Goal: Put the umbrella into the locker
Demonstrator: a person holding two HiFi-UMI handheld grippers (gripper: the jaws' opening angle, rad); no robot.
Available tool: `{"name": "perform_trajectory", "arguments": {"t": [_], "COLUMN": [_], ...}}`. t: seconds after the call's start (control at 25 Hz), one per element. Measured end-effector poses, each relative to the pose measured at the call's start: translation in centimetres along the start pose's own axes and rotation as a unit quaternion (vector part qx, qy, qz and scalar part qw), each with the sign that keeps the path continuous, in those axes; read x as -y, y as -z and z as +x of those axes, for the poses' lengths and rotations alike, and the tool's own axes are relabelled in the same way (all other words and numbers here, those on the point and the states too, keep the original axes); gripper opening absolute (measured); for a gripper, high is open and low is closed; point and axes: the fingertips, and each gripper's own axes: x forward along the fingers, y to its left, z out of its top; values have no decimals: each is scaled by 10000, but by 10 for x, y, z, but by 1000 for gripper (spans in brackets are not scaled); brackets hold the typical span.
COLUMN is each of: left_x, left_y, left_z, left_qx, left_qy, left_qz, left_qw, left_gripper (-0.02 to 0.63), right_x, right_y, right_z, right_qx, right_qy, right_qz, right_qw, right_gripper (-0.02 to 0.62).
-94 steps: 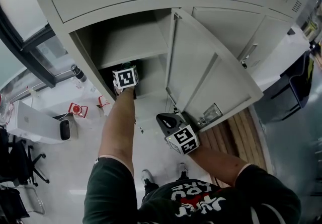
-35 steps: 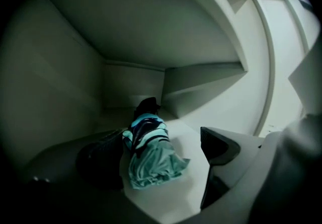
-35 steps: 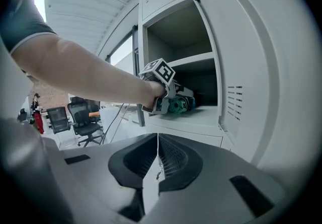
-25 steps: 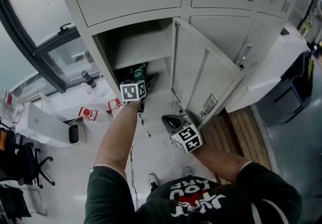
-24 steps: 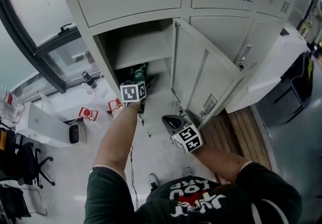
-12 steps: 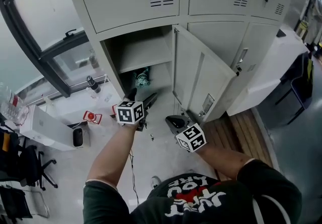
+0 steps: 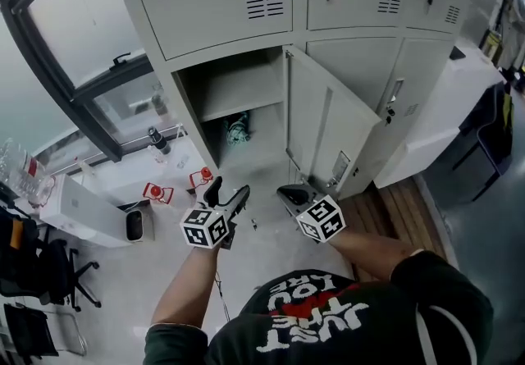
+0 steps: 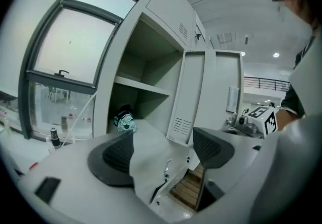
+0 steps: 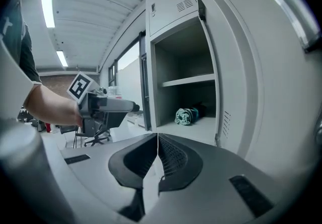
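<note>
**Umbrella already parked in the locker, both grippers out front**

Going left to right. The left gripper (image 7: 229, 189) is held out in front of the open locker (image 7: 182, 106). Its fingers are spread wide with nothing between them, and they have just been closing a little.

The umbrella (image 7: 237, 129) is found lying on the locker's floor under the shelf (image 7: 238, 91), toward the back and nearer the left wall. It's well apart from both sets of fingers and pretty much straight ahead of the left ones. It's folded into a short, soft, crumpled-looking bundle of teal fabric with a pale pattern. A dark end is pointed at the back wall, so its long axis runs front to back.

The locker itself is boxy, smooth grey painted metal, with vent slots low in the door (image 7: 328, 121). The right gripper (image 7: 285, 191) is held near the lower edge of that open door, fingers pressed together on nothing.

Placement looks done. If the door is to be swung shut next, the right gripper is judged the nearer one. The umbrella seems far enough in that it shouldn't get caught.
</note>
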Motion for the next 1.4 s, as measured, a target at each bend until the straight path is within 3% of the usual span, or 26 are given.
{"name": "perform_trajectory", "arguments": {"t": [0.2,0.36,0.72,1.0,1.4], "left_x": [14,24,35,34,40], "left_y": [29,53,89,98,92], "left_z": [-37,-62,-104,-120,-111], "left_qx": [124,253,324,387,463], "left_qy": [-12,28,59,15,158], "left_qz": [-48,-403,-517,-693,-701], "left_qw": [9999,9989,9981,9968,9963], "left_gripper": [279,230,128,9,8], "right_x": [-5,-7,-14,-13,-15], "right_y": [4,11,29,32,32], "right_z": [-4,-10,-20,-28,-30], "right_qx": [-51,-89,-162,-131,-94], "right_qy": [-131,-174,-250,-252,-292], "right_qz": [4,64,2,112,213], "right_qw": [9999,9998,9996,9995,9993], "right_gripper": [34,34,34,34,32]}}
